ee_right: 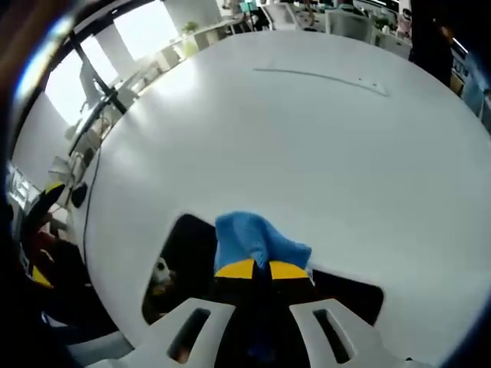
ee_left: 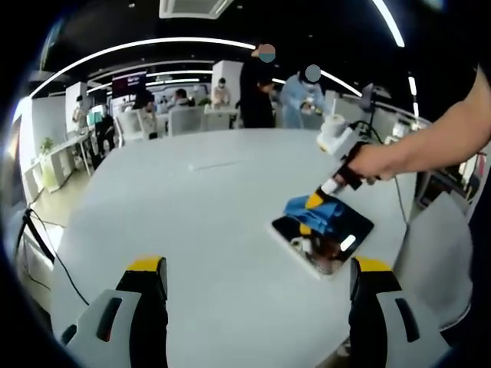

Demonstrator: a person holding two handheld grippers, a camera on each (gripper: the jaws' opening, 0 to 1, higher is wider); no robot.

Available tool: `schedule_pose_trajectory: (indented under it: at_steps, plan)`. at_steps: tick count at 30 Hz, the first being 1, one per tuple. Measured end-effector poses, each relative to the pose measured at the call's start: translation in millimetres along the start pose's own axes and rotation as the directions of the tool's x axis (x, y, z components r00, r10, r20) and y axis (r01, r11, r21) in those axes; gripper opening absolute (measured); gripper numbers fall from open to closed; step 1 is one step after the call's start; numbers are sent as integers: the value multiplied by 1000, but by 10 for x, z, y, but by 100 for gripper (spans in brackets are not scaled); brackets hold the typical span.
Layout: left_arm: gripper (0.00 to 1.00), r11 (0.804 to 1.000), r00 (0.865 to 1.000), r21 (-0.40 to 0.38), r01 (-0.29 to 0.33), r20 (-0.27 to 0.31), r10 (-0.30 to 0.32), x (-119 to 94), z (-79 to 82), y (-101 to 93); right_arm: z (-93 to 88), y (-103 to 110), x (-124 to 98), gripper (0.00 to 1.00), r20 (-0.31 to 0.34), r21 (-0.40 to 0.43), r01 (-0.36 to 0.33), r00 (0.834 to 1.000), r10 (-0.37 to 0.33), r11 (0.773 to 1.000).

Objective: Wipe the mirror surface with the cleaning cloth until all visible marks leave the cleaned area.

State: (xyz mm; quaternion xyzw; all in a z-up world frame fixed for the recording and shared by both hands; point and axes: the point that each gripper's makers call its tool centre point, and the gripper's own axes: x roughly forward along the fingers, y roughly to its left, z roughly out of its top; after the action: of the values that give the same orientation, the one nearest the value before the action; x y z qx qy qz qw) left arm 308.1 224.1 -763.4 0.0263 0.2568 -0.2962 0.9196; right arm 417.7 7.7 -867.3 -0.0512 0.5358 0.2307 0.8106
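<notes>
A rectangular mirror (ee_left: 331, 244) with a white frame lies flat on the white table (ee_left: 199, 207), right of centre in the left gripper view. On it rests a blue cleaning cloth (ee_left: 316, 213). A person's hand holds my right gripper (ee_left: 310, 215) down on the mirror, shut on the cloth. In the right gripper view the yellow-tipped jaws of the right gripper (ee_right: 261, 270) pinch the blue cloth (ee_right: 249, 239) against the dark mirror (ee_right: 180, 264). My left gripper (ee_left: 257, 270) hovers above the table's near side, open, holding nothing.
The large white table (ee_right: 307, 138) stretches far beyond the mirror, with a thin seam line (ee_right: 322, 78) across it. Chairs and several people (ee_left: 261, 96) stand behind the far edge. A cable (ee_left: 57, 261) hangs off the table's left edge.
</notes>
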Motion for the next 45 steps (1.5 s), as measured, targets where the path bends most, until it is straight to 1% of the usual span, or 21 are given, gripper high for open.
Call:
schedule_pose_trajectory:
  at_steps: [3,9,14,21,24,35,45]
  plan:
    - [100,1000,1000,4,-1,1,1,-6,13,7,10,-8,3,0,2,-15,-8,1000,8,1000]
    - [100,1000,1000,12,-9,-2,9,-61,36,79,9,-6,-3,0,-6,-21,-12,1000,12,1000]
    - [100,1000,1000,2,-21,3,21,-102,49,127,9,-13,-4,0,-9,-23,-17,1000,17,1000]
    - [100,1000,1000,-1,-26,4,26,-107,40,132,-1,-20,-4,0,-11,-23,-24,1000,24,999]
    - [100,1000,1000,1,-22,3,22,-88,43,104,-4,-35,-5,0,-9,-25,-22,1000,22,999]
    - [100,1000,1000,1,-17,5,17,-58,51,82,-75,-239,-78,0,-18,-7,2,1000,-2,1000]
    - [100,1000,1000,7,-14,4,14,-45,61,52,-113,-346,-118,0,-26,1,18,999,-18,1000]
